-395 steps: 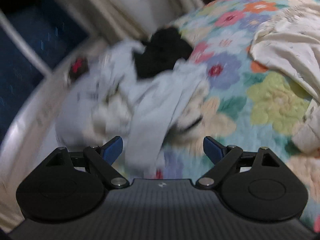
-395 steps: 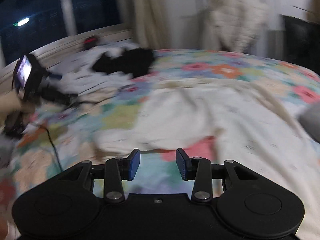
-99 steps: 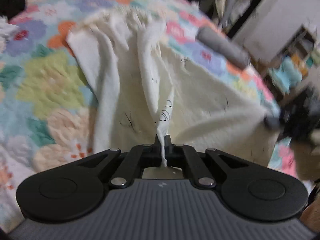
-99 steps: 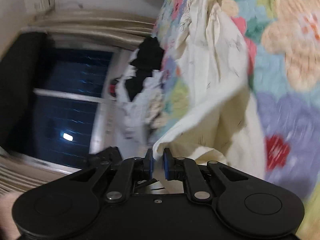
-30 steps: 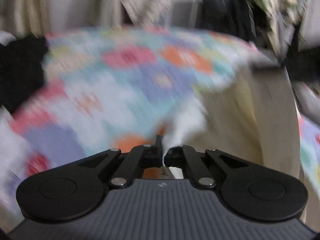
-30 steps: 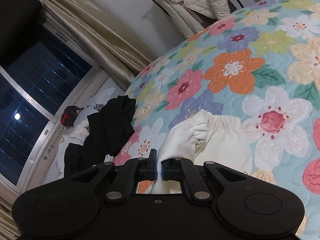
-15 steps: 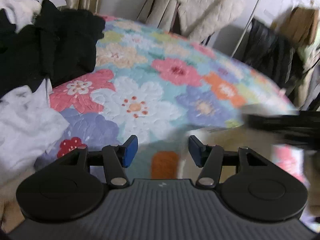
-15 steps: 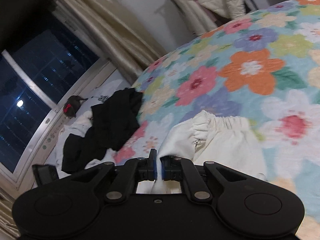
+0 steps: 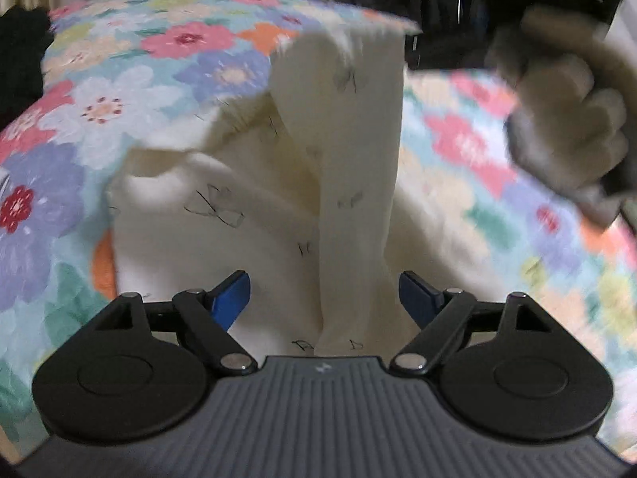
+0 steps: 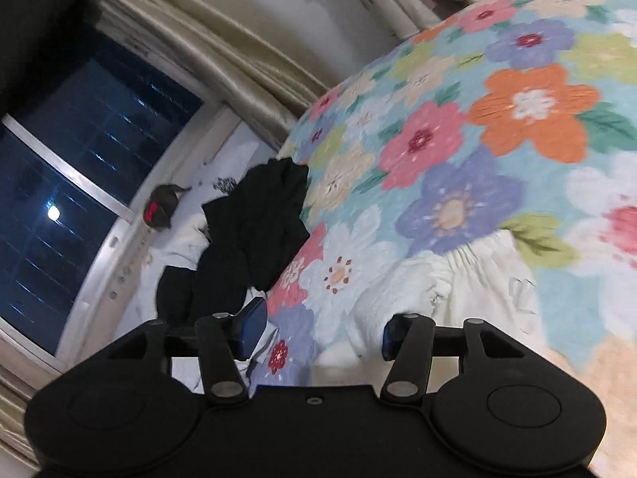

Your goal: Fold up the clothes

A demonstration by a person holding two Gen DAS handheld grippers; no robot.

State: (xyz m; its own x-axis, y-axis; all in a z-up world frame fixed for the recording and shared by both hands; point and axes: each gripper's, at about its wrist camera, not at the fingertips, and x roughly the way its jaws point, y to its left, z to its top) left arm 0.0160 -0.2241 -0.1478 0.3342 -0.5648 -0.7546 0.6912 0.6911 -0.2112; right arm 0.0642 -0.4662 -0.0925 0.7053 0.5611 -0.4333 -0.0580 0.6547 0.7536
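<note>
Left-wrist view: the left tool (image 9: 324, 292) is spreading its jaws above the cream garment (image 9: 278, 215), which is lying at frame centre on the flowered bedspread (image 9: 119, 91), pinched by neither pad. Right-wrist view: the right tool (image 10: 318, 328) is likewise opening, the garment's gathered edge lying at lower right, unpinched; black clothes (image 10: 254, 231) are lying at centre left.

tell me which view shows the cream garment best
The left wrist view: the cream garment fills its centre, fold and small dark print visible. The right wrist view catches only its gathered edge near the lower right.
</note>
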